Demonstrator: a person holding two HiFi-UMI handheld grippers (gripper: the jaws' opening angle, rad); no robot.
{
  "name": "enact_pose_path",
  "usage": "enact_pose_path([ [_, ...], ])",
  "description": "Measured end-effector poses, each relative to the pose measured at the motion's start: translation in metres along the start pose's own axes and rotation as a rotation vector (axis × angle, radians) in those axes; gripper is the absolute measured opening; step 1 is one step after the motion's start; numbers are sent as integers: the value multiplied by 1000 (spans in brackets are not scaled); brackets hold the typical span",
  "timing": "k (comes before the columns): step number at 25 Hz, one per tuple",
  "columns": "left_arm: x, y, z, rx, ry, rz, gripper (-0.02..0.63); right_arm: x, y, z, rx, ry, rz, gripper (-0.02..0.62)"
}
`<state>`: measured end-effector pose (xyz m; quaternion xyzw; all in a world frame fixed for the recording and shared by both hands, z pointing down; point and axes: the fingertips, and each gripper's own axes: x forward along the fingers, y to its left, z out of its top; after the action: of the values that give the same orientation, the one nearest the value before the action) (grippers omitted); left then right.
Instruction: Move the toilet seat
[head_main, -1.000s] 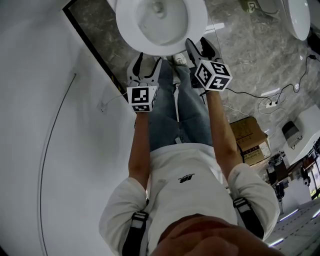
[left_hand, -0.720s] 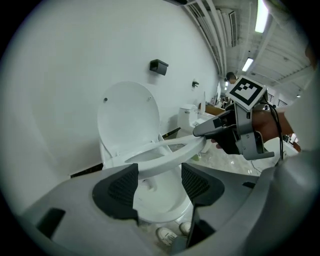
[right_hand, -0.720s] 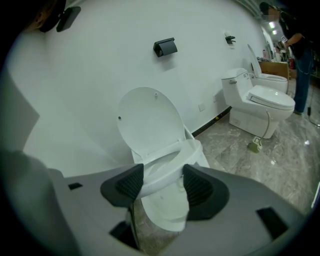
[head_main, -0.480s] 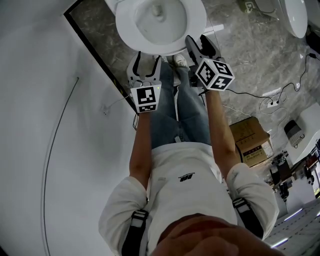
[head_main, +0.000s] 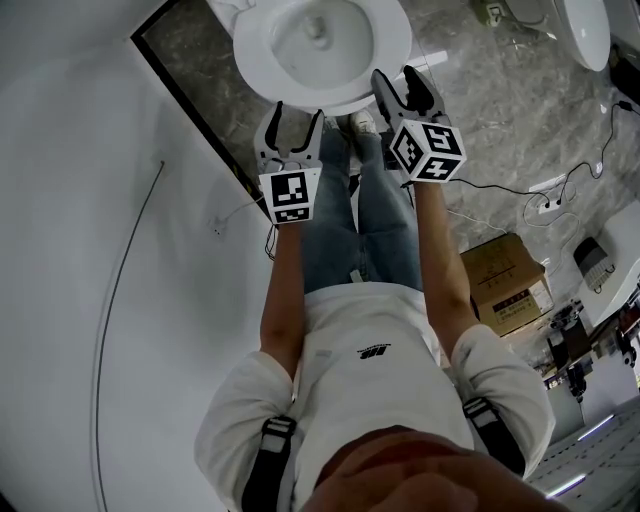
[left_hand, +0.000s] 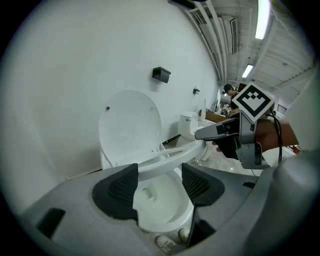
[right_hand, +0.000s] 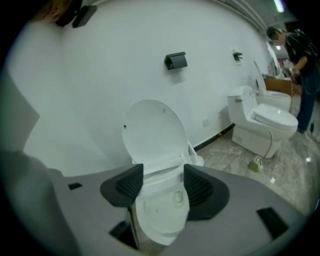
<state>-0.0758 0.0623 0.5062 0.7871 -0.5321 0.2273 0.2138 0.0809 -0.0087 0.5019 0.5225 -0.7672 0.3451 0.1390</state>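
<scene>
White wall (left_hand: 75, 75), toilet seat (left_hand: 170, 156) half-lifted — front end up, left gripper (head_main: 297, 118), right gripper (head_main: 395, 80) — fingers apart

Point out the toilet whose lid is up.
The near toilet, straight ahead: its lid stands upright. The toilet to the right has its lid down.

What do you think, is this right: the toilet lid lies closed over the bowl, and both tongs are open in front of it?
Not quite. The toilet lid is not closed: it stands upright behind the bowl, as the right gripper view shows. The rest holds: left tongs and right tongs are both open in front of it.
</scene>
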Motion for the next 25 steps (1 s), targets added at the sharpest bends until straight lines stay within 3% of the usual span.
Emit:
enact_pose_path([
  [7,1,10,24,-25,-33,9,270,-11,14,27,-198,-29,59,268],
  [15,1,16,40,-56,-54,25,270,-15,30,34,-473,18,153,268],
  [25,4,30,66,-104,-86,53,272,-6,53,63,-596,18,252,256],
])
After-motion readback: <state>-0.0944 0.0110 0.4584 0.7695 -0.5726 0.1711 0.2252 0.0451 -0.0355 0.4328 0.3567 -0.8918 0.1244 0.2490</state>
